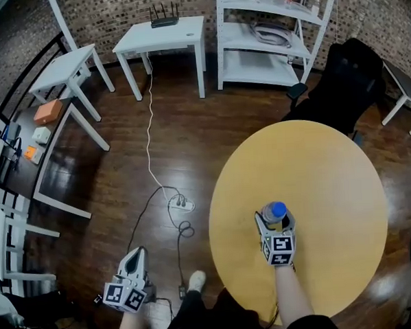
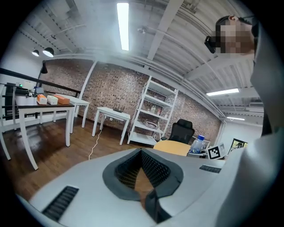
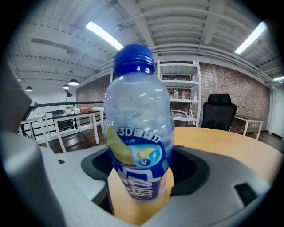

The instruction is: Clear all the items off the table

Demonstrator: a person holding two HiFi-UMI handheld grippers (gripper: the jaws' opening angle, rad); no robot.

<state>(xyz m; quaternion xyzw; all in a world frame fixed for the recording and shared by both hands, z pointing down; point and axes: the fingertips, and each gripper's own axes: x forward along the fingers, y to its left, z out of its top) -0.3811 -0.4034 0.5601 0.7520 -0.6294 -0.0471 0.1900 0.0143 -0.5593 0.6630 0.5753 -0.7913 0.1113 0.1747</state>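
A clear plastic bottle [image 1: 274, 210] with a blue cap and a blue-and-yellow label stands upright on the round yellow table [image 1: 329, 167], near its front left. My right gripper [image 1: 275, 227] is at the bottle, one jaw on each side. In the right gripper view the bottle [image 3: 140, 146] fills the middle, and my right gripper [image 3: 144, 170] stands open, with thin gaps of table showing beside the label. My left gripper [image 1: 135, 256] hangs low over the wooden floor, left of the table. Seen from its own camera, the left gripper [image 2: 142, 155] is shut and empty, with the bottle [image 2: 198, 144] far off.
A white cable and power strip [image 1: 181, 204] lie on the floor left of the table. White side tables [image 1: 163, 35] and a white shelf unit [image 1: 271, 33] stand at the back. A black office chair [image 1: 342, 81] sits behind the table. The person's shoe [image 1: 196, 280] is below.
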